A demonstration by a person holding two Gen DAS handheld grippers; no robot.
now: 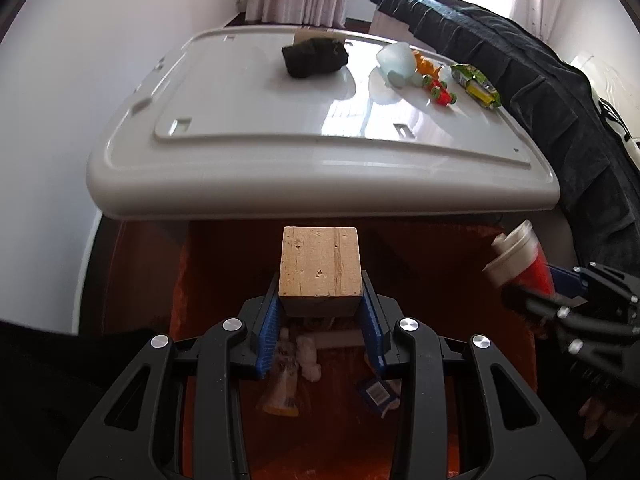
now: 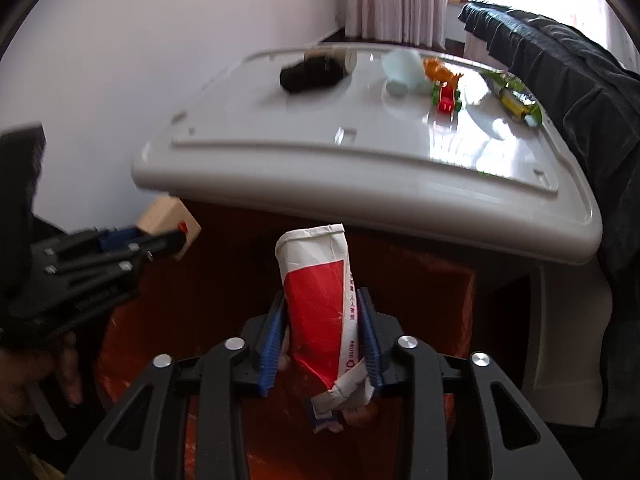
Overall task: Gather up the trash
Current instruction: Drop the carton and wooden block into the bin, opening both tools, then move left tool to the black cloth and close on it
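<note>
Trash sits in both my claws above the orange-lined bin [image 1: 480, 360]. My left claw [image 1: 320, 332] is clamped on a wooden block [image 1: 320, 264], pinched only at its near end, so it could pivot out and drop wide of the bag. My right claw [image 2: 324, 344] squeezes a crumpled red-and-white paper cup [image 2: 316, 300]; the crushed base may slip or snag on the blue pads. Both claws hang close together, so they could knock each other on release. Beyond, the white surface [image 1: 260, 120] carries a black lump [image 1: 314, 57], a pale cup [image 1: 394, 60], toy cars [image 1: 440, 90] and a green wrapper [image 1: 476, 84]; I might wrongly bin the toys.
</note>
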